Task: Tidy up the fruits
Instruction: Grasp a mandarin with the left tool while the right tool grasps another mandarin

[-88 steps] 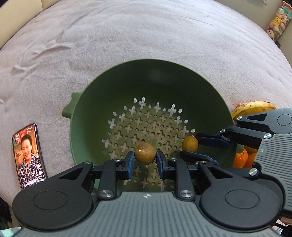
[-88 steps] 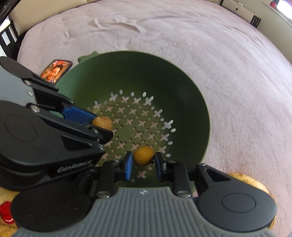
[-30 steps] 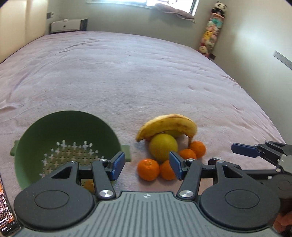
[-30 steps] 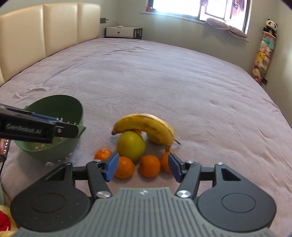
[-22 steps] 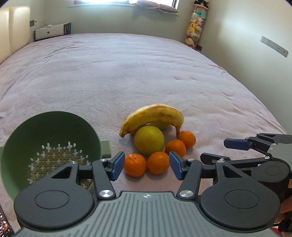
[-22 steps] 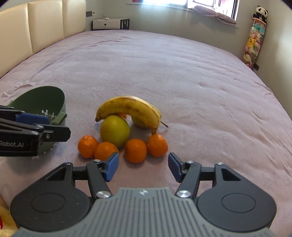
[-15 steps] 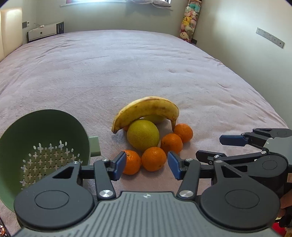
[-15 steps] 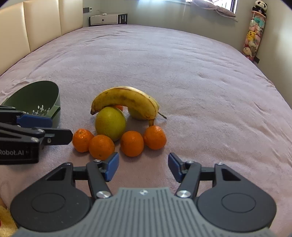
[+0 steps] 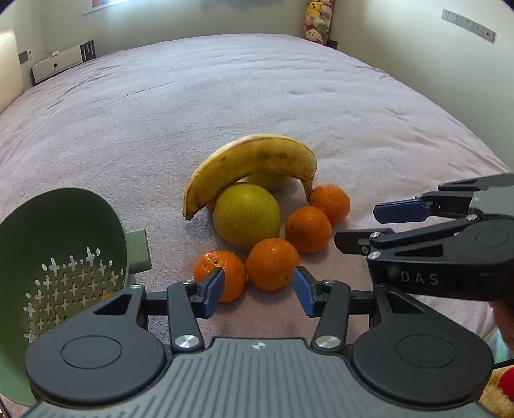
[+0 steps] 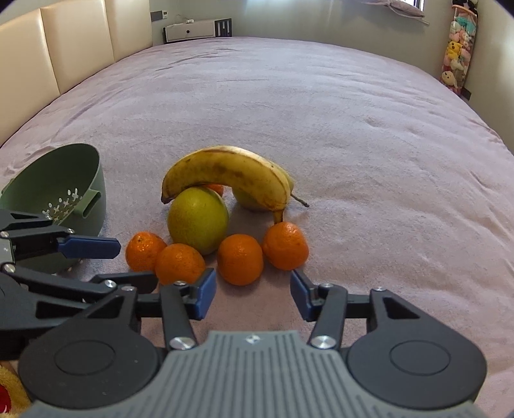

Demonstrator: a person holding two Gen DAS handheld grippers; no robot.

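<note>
Closing: left gripper [image 9: 257,291] and right gripper [image 10: 252,294], both empty, jaws narrowing.
Mandarins [image 9: 272,262]: on bedspread [image 9: 225,106], beside colander [image 9: 64,257].
Risk: rolling away if pad nudges neighbour.

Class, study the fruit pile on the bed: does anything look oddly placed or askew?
Yes. The banana is not lying flat: it arches over the green fruit like a bridge, with its stem end down by a mandarin. The green colander also sits tilted.

Mauve bedspread [image 10: 321,112] filling the frame; cream padded headboard [image 10: 64,48] upper left; white low cabinet [image 10: 189,30] top centre; plush toys [image 10: 456,54] upper right.
</note>
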